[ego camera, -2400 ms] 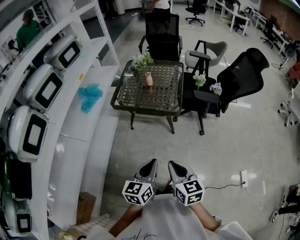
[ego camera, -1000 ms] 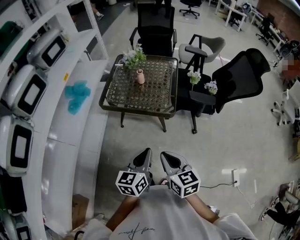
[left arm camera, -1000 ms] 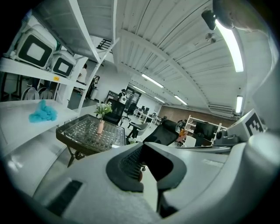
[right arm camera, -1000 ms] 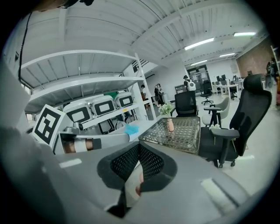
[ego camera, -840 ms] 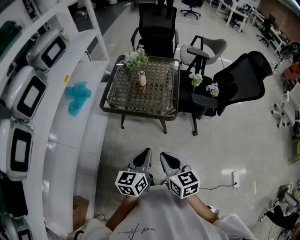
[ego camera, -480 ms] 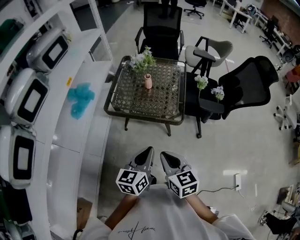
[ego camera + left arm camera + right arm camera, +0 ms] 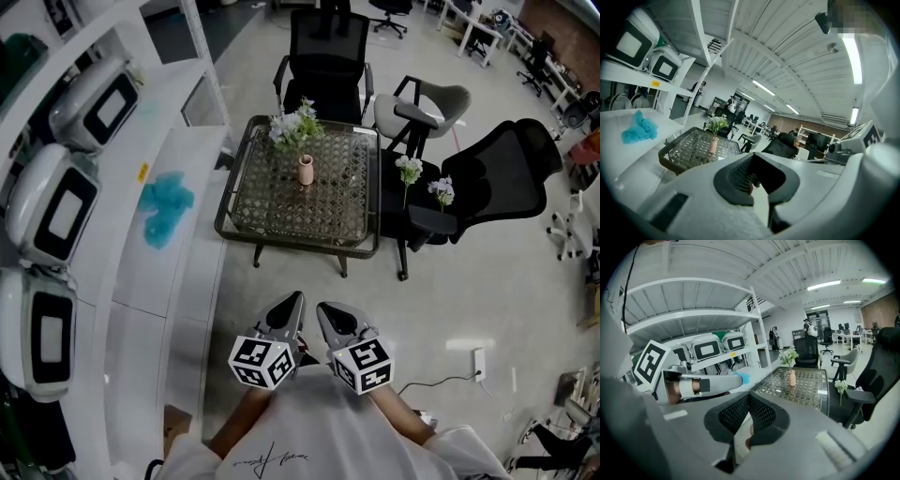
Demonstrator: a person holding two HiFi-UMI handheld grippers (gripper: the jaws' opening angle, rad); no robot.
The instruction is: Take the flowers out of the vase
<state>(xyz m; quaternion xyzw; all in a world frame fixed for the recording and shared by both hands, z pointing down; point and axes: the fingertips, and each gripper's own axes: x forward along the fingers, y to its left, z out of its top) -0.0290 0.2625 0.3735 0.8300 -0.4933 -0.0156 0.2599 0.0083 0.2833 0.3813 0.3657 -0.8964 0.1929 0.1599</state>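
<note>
A small pink vase stands on a glass-topped wicker table, far ahead of both grippers. White flowers with green leaves rise from the vase. The left gripper view also shows the vase and flowers, as does the right gripper view with its vase and flowers. My left gripper and right gripper hang side by side close to my body, over the floor. Both are shut and hold nothing.
White shelving with white appliances runs along the left, with a blue cloth on it. Black office chairs and a grey chair ring the table. Two loose flower sprigs stand by the right chair. A power strip lies on the floor.
In the head view the table has come slightly nearer and shifted to the right. Both grippers stay shut, side by side near my body.
</note>
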